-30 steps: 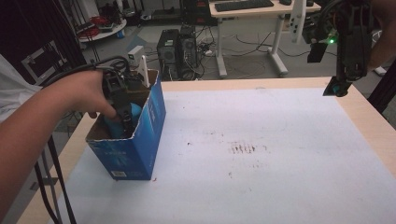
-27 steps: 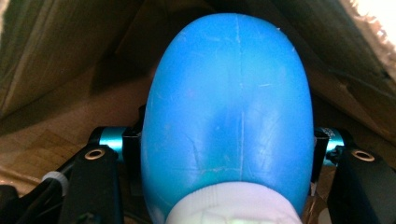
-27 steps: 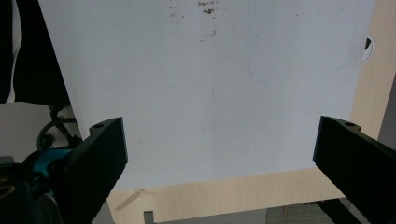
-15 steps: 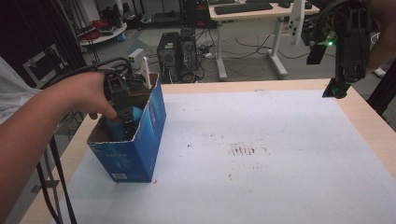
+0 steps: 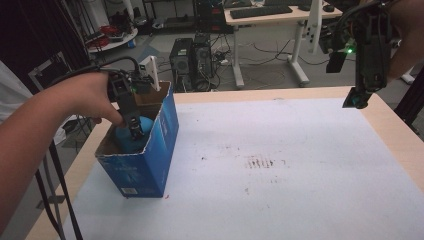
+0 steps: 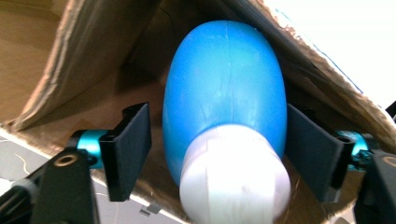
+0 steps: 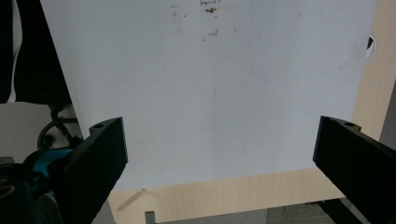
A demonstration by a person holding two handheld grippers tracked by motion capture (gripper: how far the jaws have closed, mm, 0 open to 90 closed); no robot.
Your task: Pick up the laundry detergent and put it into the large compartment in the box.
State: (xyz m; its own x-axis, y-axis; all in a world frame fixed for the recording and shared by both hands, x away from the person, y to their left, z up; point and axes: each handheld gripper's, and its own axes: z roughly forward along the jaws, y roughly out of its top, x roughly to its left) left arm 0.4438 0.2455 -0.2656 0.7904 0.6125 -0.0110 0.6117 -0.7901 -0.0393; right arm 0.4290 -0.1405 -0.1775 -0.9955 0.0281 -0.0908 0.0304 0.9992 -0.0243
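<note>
The left gripper (image 5: 134, 131) reaches down into the open blue cardboard box (image 5: 150, 165) at the worktop's (image 5: 300, 190) left edge, its fingers (image 6: 133, 149) spread on either side of a blue bottle (image 6: 226, 98) (white cap toward the camera); the right finger seems to touch it, the left stands apart. The right gripper (image 5: 357, 97) hangs above the far right corner, fingers (image 7: 100, 154) wide apart and grasping nothing.

A wooden table (image 5: 390, 125) carries a white sheet (image 5: 300, 150) with small dark stains. A blue cardboard box (image 5: 145, 170) stands on the sheet's left edge.
</note>
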